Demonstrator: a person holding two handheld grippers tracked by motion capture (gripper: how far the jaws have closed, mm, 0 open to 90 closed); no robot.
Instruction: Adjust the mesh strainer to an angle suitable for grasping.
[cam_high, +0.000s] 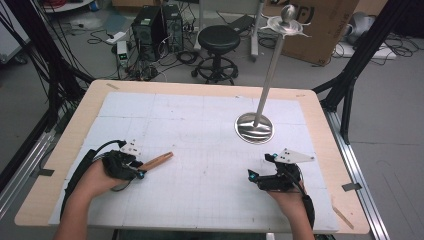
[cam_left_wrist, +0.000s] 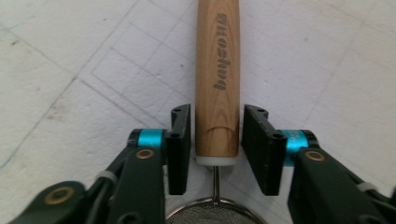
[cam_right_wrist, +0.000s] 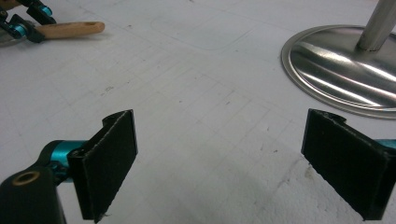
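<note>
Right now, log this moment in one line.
left gripper: jaws around wooden handle, small gaps | right gripper: open, empty | stand base: untouched

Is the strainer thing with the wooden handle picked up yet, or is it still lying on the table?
Done so far: the left gripper has its jaws on either side of the wooden handle of the strainer. In hand: the grip itself, since small gaps show between pads and handle, so it is not yet clamped or lifted. Left to do: squeezing, then probably carrying it toward the metal stand. The right gripper waits wide open.
</note>
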